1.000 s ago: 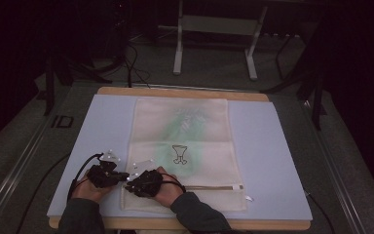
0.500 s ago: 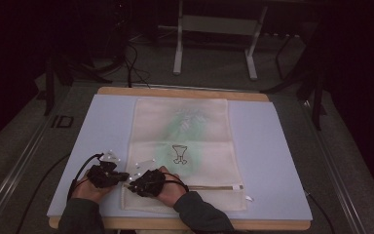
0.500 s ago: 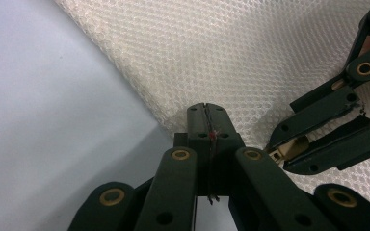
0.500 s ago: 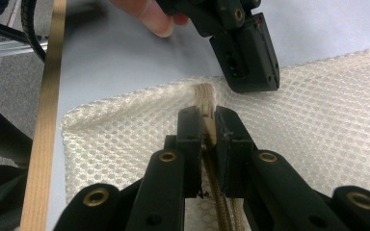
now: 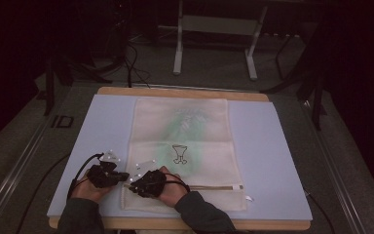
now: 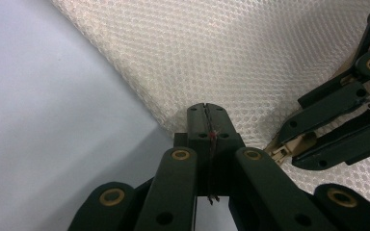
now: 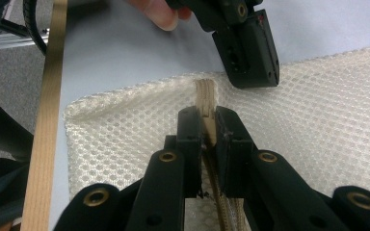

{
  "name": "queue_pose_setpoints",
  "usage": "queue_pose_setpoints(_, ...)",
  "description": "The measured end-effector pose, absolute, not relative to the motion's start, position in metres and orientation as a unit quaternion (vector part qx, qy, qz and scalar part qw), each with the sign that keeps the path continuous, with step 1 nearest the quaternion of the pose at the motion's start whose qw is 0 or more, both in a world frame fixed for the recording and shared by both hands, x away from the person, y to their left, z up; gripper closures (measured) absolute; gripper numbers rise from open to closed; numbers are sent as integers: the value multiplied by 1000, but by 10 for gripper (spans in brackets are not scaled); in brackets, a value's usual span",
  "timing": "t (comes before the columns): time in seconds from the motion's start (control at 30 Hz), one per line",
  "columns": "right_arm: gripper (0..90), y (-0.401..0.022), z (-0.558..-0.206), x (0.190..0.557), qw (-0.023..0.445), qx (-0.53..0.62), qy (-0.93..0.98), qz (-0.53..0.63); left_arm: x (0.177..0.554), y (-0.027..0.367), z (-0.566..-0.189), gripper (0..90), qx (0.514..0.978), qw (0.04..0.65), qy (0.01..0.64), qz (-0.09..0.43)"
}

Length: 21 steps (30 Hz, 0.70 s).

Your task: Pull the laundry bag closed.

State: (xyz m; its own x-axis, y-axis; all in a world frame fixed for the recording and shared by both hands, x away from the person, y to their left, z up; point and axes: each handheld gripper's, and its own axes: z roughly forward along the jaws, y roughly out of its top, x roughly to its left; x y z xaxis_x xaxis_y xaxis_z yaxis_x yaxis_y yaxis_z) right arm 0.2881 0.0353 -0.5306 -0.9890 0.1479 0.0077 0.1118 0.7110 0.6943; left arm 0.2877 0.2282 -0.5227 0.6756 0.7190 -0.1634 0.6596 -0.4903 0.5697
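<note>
The right claw view shows the right claw pinching the zipper; the left claw pinches the bag's edge.

Your high view sits up above your side of the table and looks forward and down, so you see the whole top from far off. Your left claw view rides on that claw, very close to the mesh bag. Your right claw view looks close along its own jaws, and both share the same bag corner where the claws meet.
</note>
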Motion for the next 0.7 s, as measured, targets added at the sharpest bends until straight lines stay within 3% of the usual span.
queue_pose_setpoints(0.7,821,27,-524,286,33,56,934,351,288,229,-523,899,861,310,401,47)
